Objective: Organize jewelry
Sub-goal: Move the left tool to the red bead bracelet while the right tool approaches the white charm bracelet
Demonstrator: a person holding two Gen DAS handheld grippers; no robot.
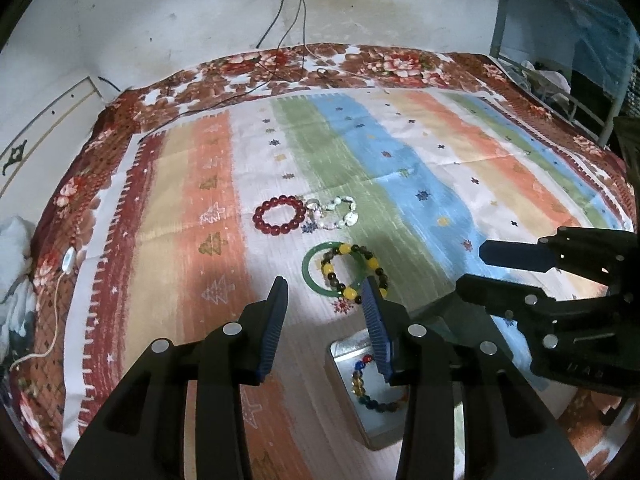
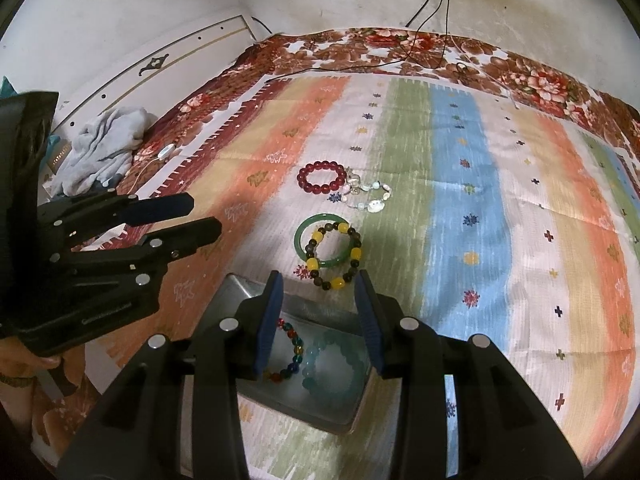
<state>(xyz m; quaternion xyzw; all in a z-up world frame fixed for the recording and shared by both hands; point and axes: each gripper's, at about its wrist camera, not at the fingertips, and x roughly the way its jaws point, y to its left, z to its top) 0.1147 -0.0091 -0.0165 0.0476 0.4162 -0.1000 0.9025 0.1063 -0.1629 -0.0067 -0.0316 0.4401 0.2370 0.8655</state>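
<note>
Yellow-and-brown beaded bracelet (image 2: 334,257) lying flat on the striped cloth (image 2: 472,184), overlapping the green bangle (image 2: 301,236); both sit just ahead of the right gripper (image 2: 318,278), directly along its pointing line. The pair forms round loops with no long axis. Metal tin (image 2: 240,284), already holding two bracelets, lies beneath the right jaws. Both grippers stand partly open and empty. Left gripper (image 1: 325,288) points slightly left of the pair; the right appears better aligned.

Matt woven cloth (image 2: 460,208) covers the surface. Metal tin (image 2: 240,292), lower centre, has a dull sheen. Glossy red bead bracelet (image 2: 322,178); smooth, polished green bangle (image 2: 300,236).
</note>
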